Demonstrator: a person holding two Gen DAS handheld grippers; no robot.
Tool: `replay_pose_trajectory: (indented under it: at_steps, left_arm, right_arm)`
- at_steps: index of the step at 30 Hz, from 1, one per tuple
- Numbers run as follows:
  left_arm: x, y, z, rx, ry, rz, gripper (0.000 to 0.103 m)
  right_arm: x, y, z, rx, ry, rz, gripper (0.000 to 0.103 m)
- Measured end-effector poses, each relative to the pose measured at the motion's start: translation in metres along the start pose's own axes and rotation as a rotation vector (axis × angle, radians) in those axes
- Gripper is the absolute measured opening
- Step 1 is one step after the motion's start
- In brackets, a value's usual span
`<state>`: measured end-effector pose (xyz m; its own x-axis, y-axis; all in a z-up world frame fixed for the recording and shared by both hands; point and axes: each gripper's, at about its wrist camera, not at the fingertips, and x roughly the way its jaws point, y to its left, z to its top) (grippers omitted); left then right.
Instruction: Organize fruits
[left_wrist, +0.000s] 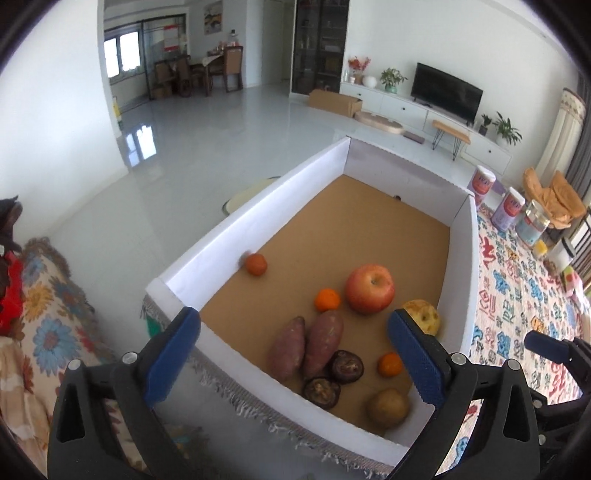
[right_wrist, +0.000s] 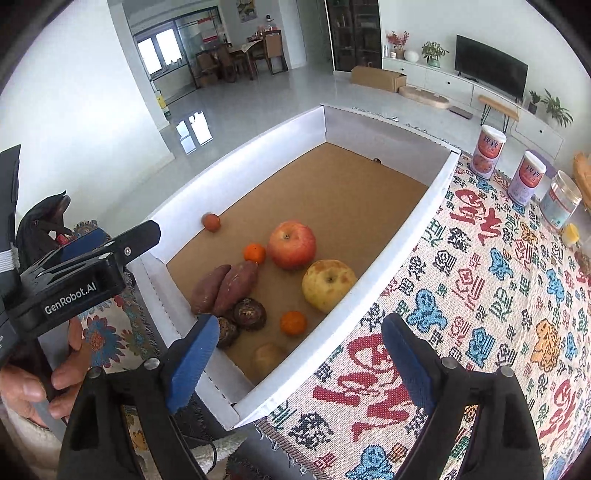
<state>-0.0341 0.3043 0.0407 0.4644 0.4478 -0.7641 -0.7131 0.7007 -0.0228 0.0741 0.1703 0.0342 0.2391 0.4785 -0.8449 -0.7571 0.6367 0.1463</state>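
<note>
A white box (left_wrist: 258, 218) (right_wrist: 240, 158) with a brown cardboard floor holds the produce: a red apple (left_wrist: 370, 288) (right_wrist: 291, 244), a yellow apple (left_wrist: 424, 315) (right_wrist: 328, 284), two oranges (left_wrist: 327, 299) (left_wrist: 390, 364), two sweet potatoes (left_wrist: 287, 349), two dark mushrooms (left_wrist: 346, 366), a brown potato (left_wrist: 388, 408). A small reddish fruit (left_wrist: 256, 264) lies alone against the left wall. My left gripper (left_wrist: 293, 319) hangs open over the box's near corner, nothing between its fingers. My right gripper (right_wrist: 300, 324) is open above the box's near right wall, empty.
A patterned cloth (right_wrist: 480, 295) covers the table to the right of the box. Two tall cans (right_wrist: 487, 151) (right_wrist: 526, 181) and a glass jar (right_wrist: 561, 203) stand at its far side. A floral throw (left_wrist: 37, 295) lies left. A hand (right_wrist: 22, 387) holds the left gripper (right_wrist: 118, 236).
</note>
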Motion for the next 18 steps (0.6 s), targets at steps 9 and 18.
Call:
replay_pose_trajectory:
  at_steps: [9, 18]
  left_arm:
    - [0.005, 0.003, -0.021, 0.083, 0.079, 0.083, 0.102]
    - [0.001, 0.011, -0.020, 0.071, 0.098, 0.024, 0.102]
  right_arm:
    - [0.015, 0.015, -0.003, 0.044, 0.018, 0.021, 0.089]
    - [0.023, 0.029, 0.004, -0.013, 0.042, -0.101, 0.089]
